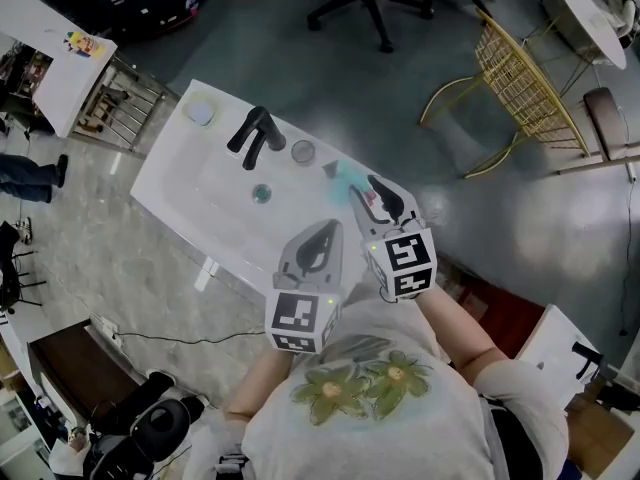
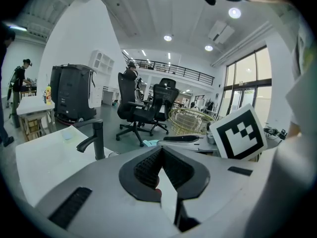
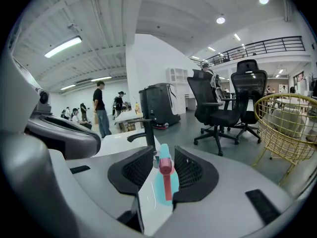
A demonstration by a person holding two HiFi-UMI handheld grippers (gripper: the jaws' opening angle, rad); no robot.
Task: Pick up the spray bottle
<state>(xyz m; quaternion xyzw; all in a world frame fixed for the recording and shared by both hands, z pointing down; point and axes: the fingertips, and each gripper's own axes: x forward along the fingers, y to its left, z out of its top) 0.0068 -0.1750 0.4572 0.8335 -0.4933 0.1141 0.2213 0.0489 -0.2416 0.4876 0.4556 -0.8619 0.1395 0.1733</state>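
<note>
The right gripper (image 1: 372, 196) hangs over the near right corner of a white washbasin counter (image 1: 180, 193), jaws apart on either side of the spray bottle (image 1: 345, 177), which sits on the counter top between the two black ribbed pads. In the right gripper view, the right gripper (image 3: 161, 155) frames the spray bottle (image 3: 163, 182) in the middle of the gap. The head of the bottle is level with the pads, with light showing on both sides of it, so neither pad is pressed against it. The bottle has a translucent teal body with a teal cap on top, a pink-red nozzle block and a long red trigger running down its front. The left gripper (image 1: 318, 240) is held just beside and nearer the person, well short of the bottle. In its own view the left gripper (image 2: 161, 150) has its tips together with nothing between them. A black faucet (image 1: 255, 136) stands behind the bottle beside a small round glass (image 1: 303, 151), and a gold wire chair (image 1: 520, 78) waits on the grey floor beyond.
</note>
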